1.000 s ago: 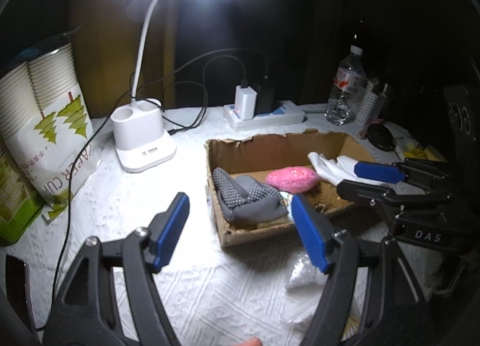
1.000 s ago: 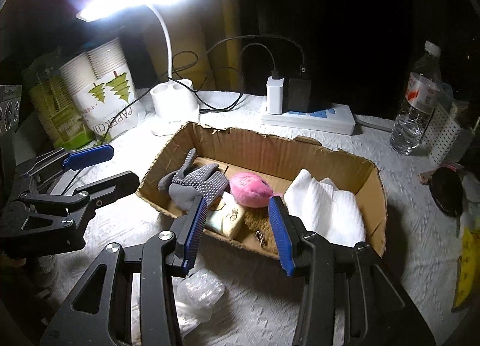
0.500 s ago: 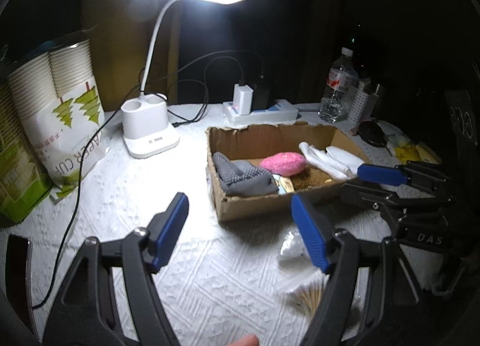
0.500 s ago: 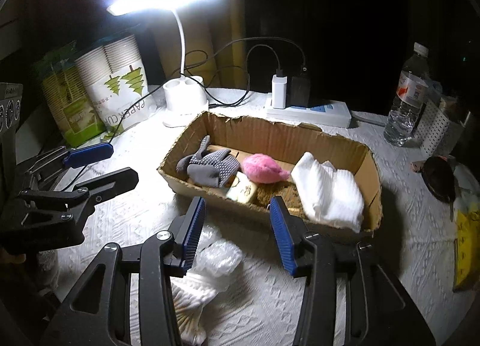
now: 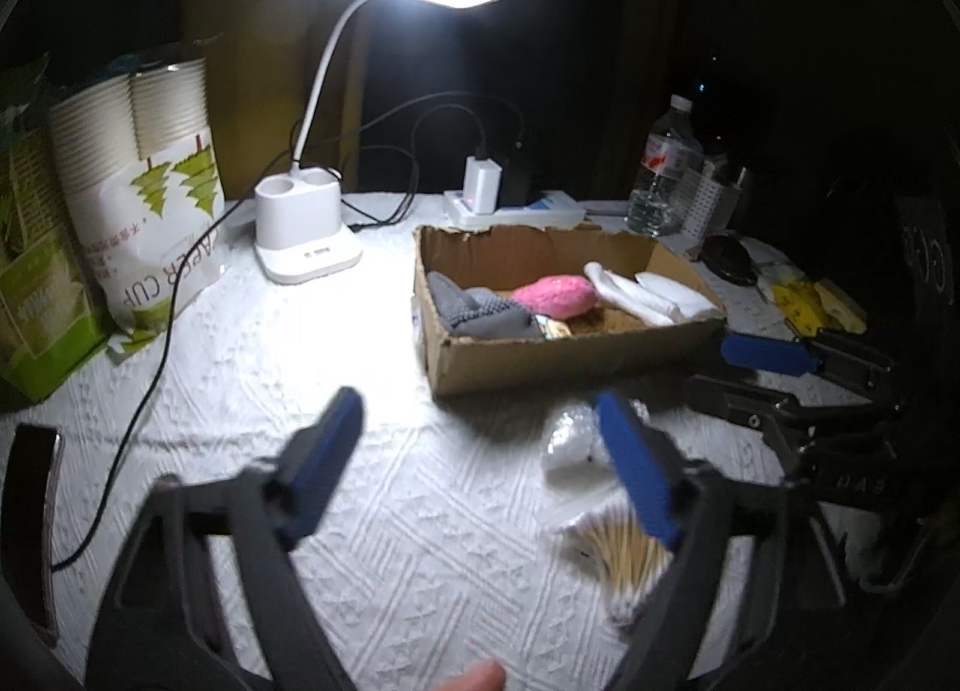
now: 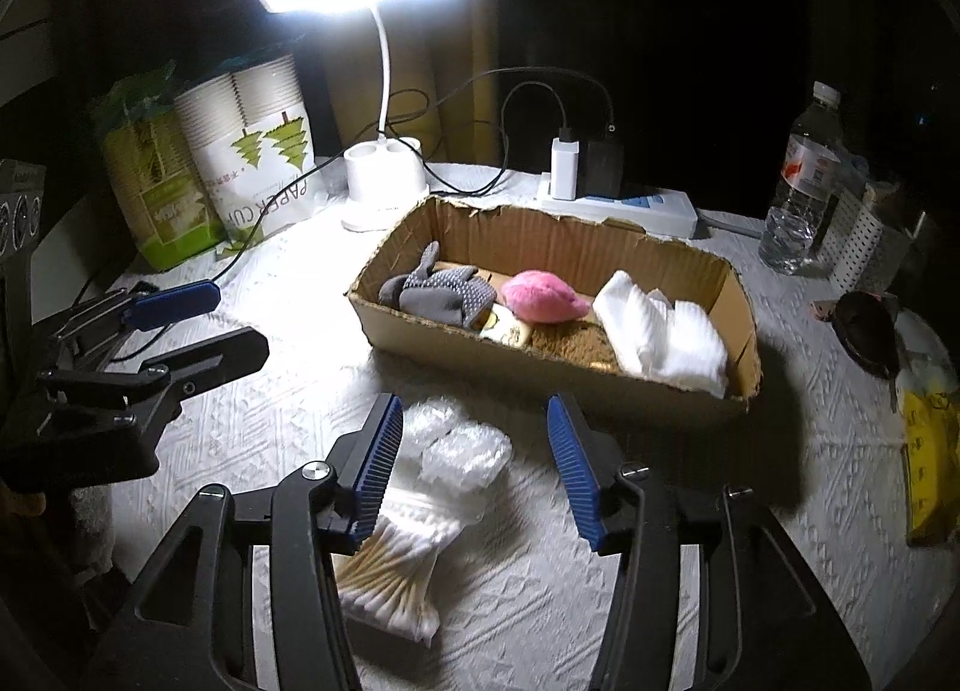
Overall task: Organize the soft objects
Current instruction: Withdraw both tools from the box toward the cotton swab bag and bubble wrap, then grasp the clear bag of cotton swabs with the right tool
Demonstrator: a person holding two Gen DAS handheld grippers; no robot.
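Observation:
A cardboard box [image 6: 540,373] [image 5: 540,361] on the white tablecloth holds a grey glove [image 6: 441,292] [image 5: 480,313], a pink plush [image 6: 543,295] [image 5: 555,295], folded white cloth [image 6: 660,331] [image 5: 648,295] and a small yellow-labelled item [image 6: 507,328]. A clear bag of cotton swabs [image 6: 408,547] [image 5: 618,553] with bubble wrap [image 6: 456,445] [image 5: 570,445] lies in front of the box. My right gripper [image 6: 474,463] is open and empty just above the bag. My left gripper [image 5: 486,463] is open and empty, left of the bag.
A lit desk lamp [image 6: 384,193], a pack of paper cups [image 6: 252,163] and a green pack [image 6: 156,193] stand at back left. A power strip with chargers [image 6: 618,205] and a water bottle [image 6: 804,181] are behind the box. A cable [image 5: 144,391] crosses the cloth.
Both grippers have pulled back from the box toward the near table edge. The swab bag and bubble wrap have come into full view. The right jaws have opened wider.

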